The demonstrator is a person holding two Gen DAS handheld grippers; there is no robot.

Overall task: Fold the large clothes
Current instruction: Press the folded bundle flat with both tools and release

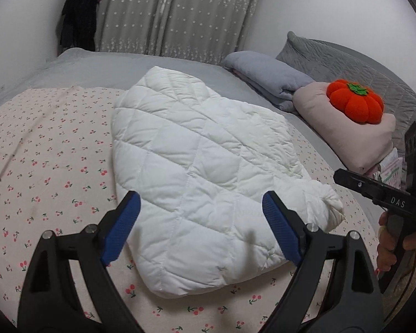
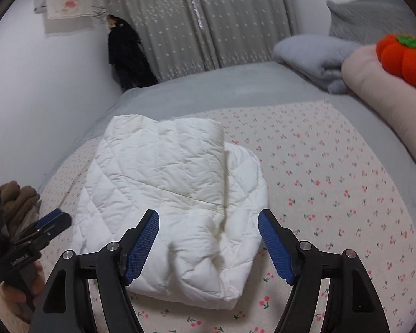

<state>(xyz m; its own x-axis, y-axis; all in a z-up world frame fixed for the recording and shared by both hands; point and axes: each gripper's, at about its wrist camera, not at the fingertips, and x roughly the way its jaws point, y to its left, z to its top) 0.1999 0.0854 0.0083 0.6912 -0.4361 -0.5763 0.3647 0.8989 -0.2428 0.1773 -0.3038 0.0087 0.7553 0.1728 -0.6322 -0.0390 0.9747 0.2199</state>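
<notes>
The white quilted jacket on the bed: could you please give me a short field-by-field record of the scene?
garment: white quilted jacket, folded into a compact bundle
surface: cherry-print sheet on the bed
left gripper: jaws open, holding nothing
right gripper: jaws open, holding nothing
nearby: orange pumpkin plush on a pink pillow

"What's on my bed?"

"A cherry-print sheet (image 1: 50,149) over the grey bedding (image 1: 105,63)."

"And to my right?"

"An orange pumpkin plush (image 1: 356,101) sits on a pink pillow (image 1: 346,138), with a folded grey blanket (image 1: 269,75) just beside and a quilted grey pillow (image 1: 346,58) behind."

"Ahead of me?"

"Grey patterned curtains (image 2: 208,22), a dark garment (image 2: 127,55) hanging in the corner."
</notes>
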